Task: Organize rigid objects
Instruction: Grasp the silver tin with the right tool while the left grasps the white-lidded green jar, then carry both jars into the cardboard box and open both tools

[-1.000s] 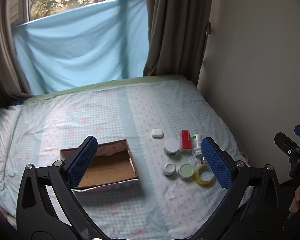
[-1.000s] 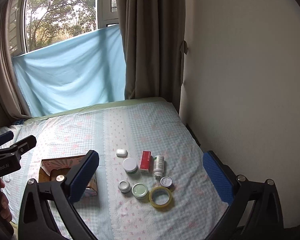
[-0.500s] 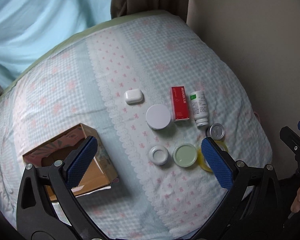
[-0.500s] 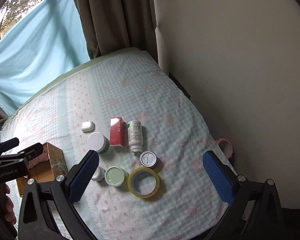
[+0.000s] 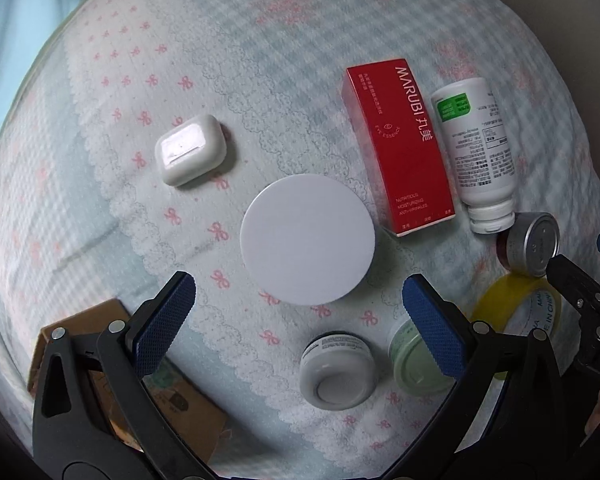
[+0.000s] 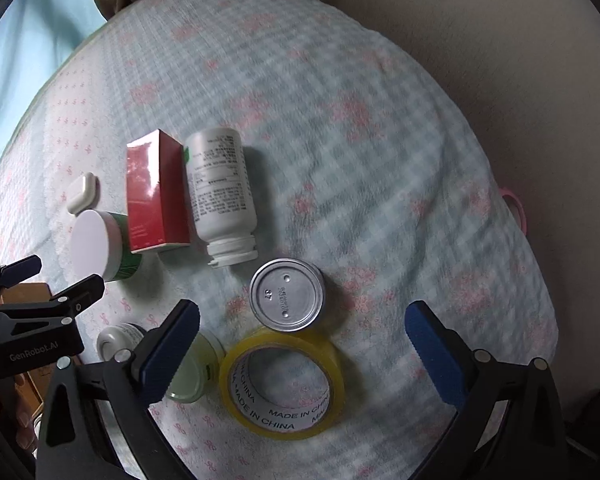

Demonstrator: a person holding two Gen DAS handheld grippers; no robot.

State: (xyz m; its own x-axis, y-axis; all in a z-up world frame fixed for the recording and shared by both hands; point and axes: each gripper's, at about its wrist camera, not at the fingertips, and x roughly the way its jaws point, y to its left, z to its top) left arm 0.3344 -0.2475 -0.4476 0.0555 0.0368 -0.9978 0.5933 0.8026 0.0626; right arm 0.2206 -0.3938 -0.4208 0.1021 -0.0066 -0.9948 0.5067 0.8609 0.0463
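Right gripper [image 6: 302, 338] closing, nothing clamped

The left gripper [image 5: 298, 314] points down at the bedspread [image 5: 112, 220], jaws wide apart with nothing between the pads. The round white lid [image 5: 307, 239] lies at centre. At 10 o'clock of it lies the white earbud case [image 5: 191, 150]; at 2 o'clock, the red box [image 5: 400, 148], with the white bottle [image 5: 476, 148] just beside it. At 6 o'clock stands a small white jar [image 5: 338, 370]. The cardboard box [image 5: 168, 404] sits at 7 o'clock.
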